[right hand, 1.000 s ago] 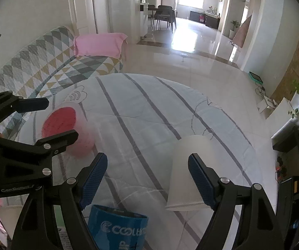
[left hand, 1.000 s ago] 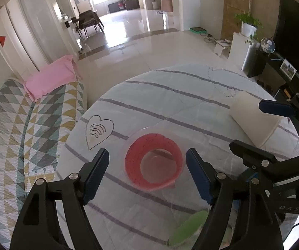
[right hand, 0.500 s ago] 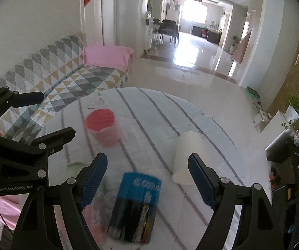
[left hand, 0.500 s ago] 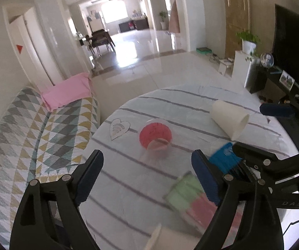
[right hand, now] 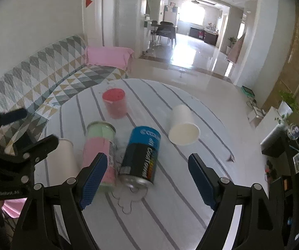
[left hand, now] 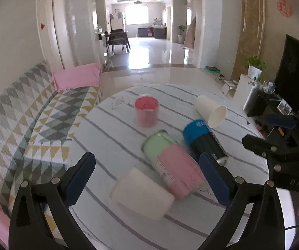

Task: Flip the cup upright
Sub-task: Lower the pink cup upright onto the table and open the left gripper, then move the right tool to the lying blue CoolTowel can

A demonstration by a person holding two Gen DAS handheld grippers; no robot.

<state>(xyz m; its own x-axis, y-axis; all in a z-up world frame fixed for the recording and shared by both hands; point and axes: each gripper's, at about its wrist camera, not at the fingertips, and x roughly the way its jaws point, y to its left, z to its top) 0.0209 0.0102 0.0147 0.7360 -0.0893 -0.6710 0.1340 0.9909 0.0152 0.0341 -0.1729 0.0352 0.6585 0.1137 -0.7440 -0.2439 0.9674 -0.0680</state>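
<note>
A pink cup [left hand: 146, 111] [right hand: 115, 103] stands at the far side of the round striped table [left hand: 111, 141] [right hand: 191, 179]. A white paper cup [left hand: 210, 110] [right hand: 182, 125] lies on its side at the right. Another white paper cup [left hand: 142, 189] [right hand: 61, 158] lies on its side near the front left. My left gripper [left hand: 147, 179] is open and empty, above the near cup and cans. My right gripper [right hand: 147, 179] is open and empty, above the blue can. Each gripper shows in the other's view, the right one [left hand: 274, 133] and the left one [right hand: 24, 129].
A green and pink can [left hand: 174, 162] [right hand: 100, 152] and a blue and black can [left hand: 203, 141] [right hand: 142, 156] lie on their sides mid-table. A patterned sofa [left hand: 24, 125] with a pink pillow [left hand: 76, 79] stands left. A dark TV cabinet [left hand: 274, 108] stands right.
Both grippers have pulled back and up from the table. The pink cup and the right white cup now look far off. The cans and the near white cup have come into view.
</note>
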